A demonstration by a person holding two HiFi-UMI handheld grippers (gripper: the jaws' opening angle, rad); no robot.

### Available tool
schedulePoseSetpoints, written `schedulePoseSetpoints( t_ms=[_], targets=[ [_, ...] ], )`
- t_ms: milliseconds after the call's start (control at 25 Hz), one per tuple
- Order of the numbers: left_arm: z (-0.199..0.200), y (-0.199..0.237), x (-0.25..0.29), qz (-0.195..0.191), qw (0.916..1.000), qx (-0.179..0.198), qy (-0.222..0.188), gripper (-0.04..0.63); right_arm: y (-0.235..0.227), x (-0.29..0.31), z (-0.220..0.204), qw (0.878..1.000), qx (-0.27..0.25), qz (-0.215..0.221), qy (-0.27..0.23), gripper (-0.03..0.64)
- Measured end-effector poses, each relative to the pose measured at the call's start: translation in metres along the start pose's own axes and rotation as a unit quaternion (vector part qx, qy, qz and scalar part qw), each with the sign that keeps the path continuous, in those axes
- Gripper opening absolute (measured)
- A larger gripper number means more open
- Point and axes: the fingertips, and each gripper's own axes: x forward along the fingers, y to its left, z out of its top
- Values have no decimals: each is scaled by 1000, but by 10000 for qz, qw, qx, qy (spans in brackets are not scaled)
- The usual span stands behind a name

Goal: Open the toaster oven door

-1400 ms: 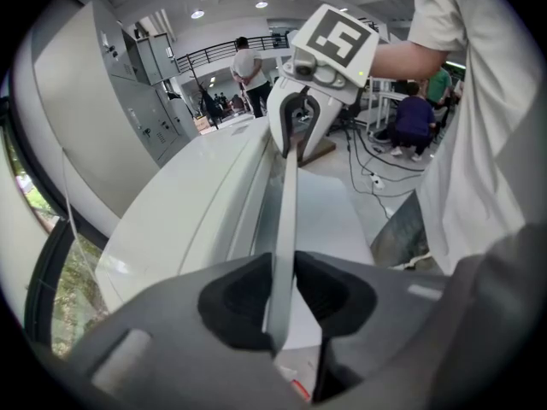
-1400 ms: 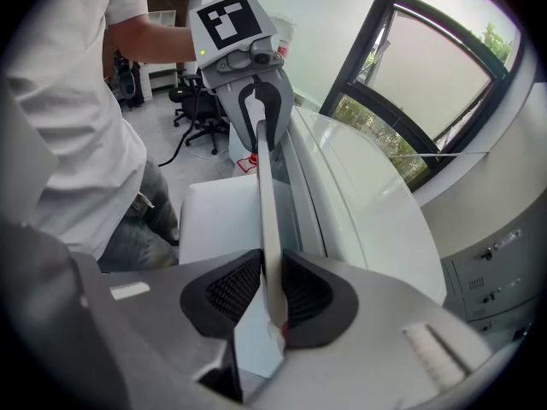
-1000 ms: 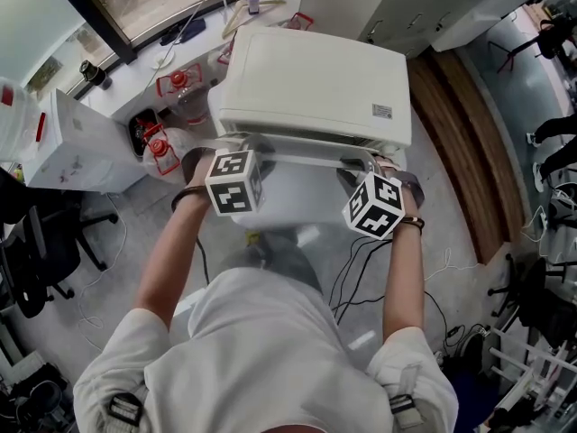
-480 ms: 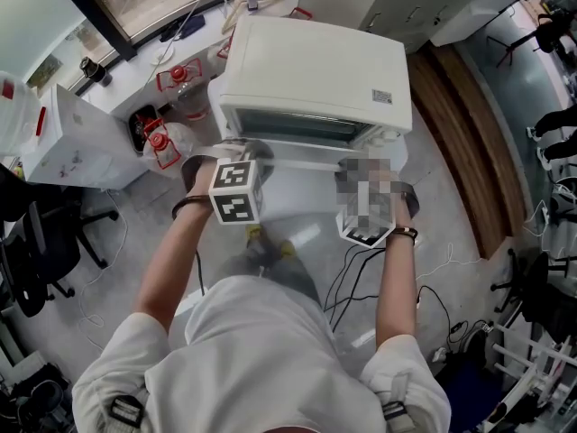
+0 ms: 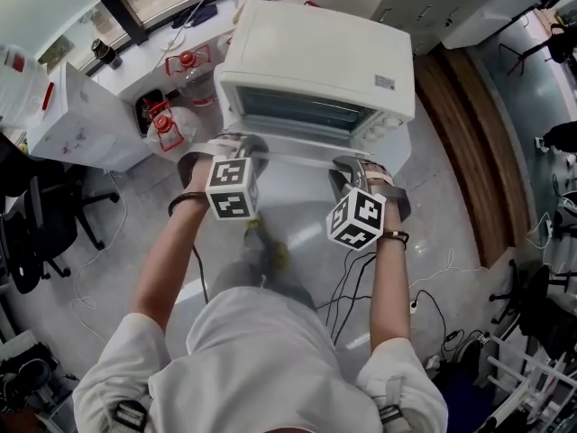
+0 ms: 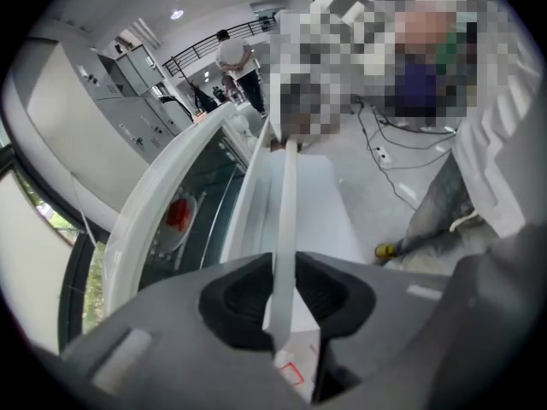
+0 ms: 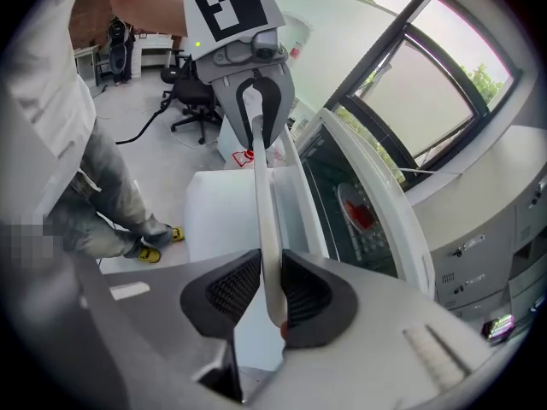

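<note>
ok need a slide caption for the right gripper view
Right gripper clamped on the white handle of the partly open toaster oven door, left gripper gripping the far end.

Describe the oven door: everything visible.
The door has a white frame around a dark glass pane that shows reflections. It stands partly open, tilted out from the front of the white oven. A slim white handle runs along its free edge. The left gripper and right gripper are each shut on that handle, one towards each end.
</note>
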Motion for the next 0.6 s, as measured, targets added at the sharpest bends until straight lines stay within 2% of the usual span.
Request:
schedulePoseSetpoints(
  t_ms=[240, 600],
  targets=[
    [-5, -26, 10, 134, 9994, -38, 322, 81, 26, 4, -7, 9998, -85, -96, -123, 64],
    [-11, -47, 18, 353, 9985, -95, 419, 87, 48, 10, -11, 9990, -81, -238, -374, 72]
  ],
)
